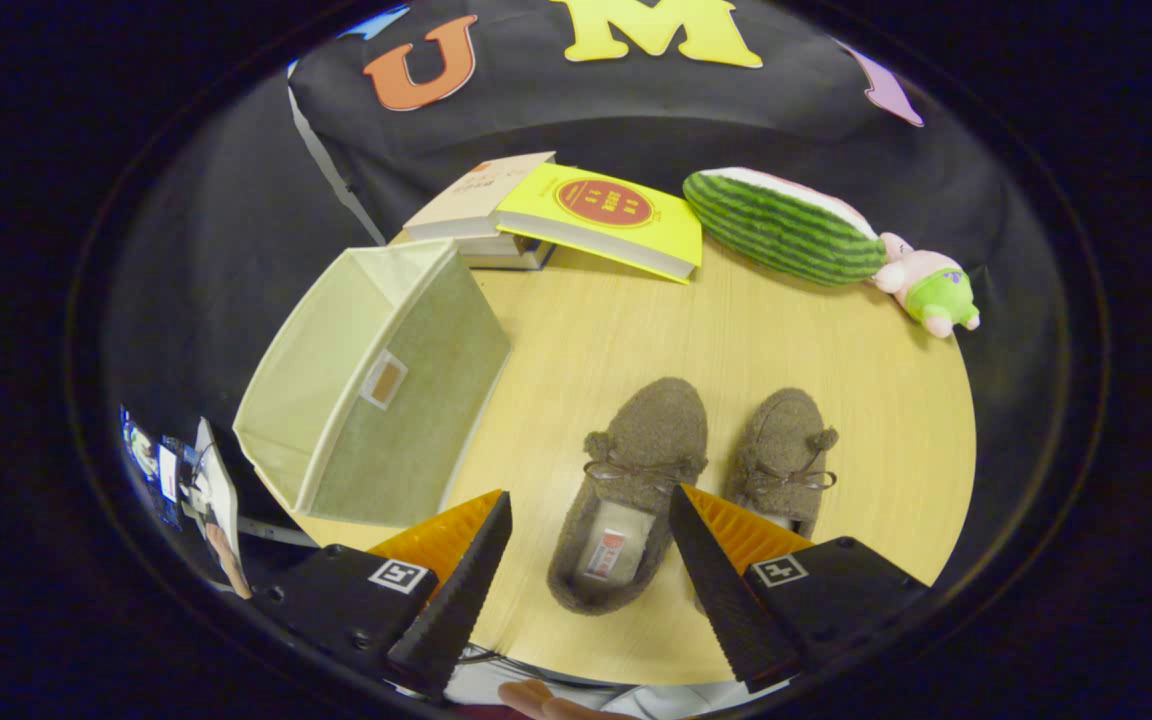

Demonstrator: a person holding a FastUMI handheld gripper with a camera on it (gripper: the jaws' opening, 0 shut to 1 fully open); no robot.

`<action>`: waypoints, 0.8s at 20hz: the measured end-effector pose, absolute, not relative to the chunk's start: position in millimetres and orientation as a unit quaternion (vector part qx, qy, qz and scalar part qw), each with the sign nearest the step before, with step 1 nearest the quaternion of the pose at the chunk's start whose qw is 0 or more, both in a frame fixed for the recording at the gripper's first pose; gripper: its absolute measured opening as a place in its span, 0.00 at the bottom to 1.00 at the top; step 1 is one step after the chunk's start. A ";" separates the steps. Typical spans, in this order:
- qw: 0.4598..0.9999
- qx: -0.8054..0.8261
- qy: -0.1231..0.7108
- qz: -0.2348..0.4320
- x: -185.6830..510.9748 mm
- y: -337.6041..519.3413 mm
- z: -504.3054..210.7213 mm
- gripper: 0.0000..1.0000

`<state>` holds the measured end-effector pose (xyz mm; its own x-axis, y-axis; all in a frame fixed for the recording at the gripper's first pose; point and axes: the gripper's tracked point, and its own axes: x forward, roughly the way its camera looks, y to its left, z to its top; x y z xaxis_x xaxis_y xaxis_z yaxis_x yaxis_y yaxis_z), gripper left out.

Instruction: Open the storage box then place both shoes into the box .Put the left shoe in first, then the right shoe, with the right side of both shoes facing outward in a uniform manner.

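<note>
My gripper (591, 515) is open, its two fingers spread wide above the bench (636, 330) and touching nothing.

Position of task items:
- Left shoe (626, 490): a brown fuzzy slipper with a small bow, lying flat on the bench between my fingers. Its heel opening lies between my fingers and its toe points away from me, past the fingertips. A label shows on its insole.
- Right shoe (784, 450): a matching slipper, just beside the left shoe on its right, roughly parallel to it and apart from it by a narrow strip of bench. My right finger (726, 590) covers its heel end.
- Box (376, 385): a pale fabric storage box, ahead of my left finger (461, 585) and left of the shoes. It stands open at the top with nothing visible inside. A small tag window sits on the side facing the shoes. One corner of the box overhangs the bench edge.

Other items on the bench:
- Books (546, 215): a small stack beyond the box, topped by a yellow book that lies askew.
- Watermelon plush (781, 225): beyond the shoes, to the right of the books.
- Pink plush (928, 285): a small toy in a green garment, touching the right end of the watermelon plush.
</note>
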<state>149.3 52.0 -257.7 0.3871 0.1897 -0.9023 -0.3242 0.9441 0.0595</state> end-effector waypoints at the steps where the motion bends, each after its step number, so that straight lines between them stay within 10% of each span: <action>1: 0.825 -0.056 0.543 0.144 148.6 47.6 -266.2 1.00; 9: 0.799 -0.017 0.598 0.070 152.2 25.4 -307.8 0.86; 16: 0.780 0.002 0.625 0.037 156.2 21.0 -327.7 0.35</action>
<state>156.2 21.0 -327.7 0.2163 0.0608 -0.9744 -0.0558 0.9972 0.0498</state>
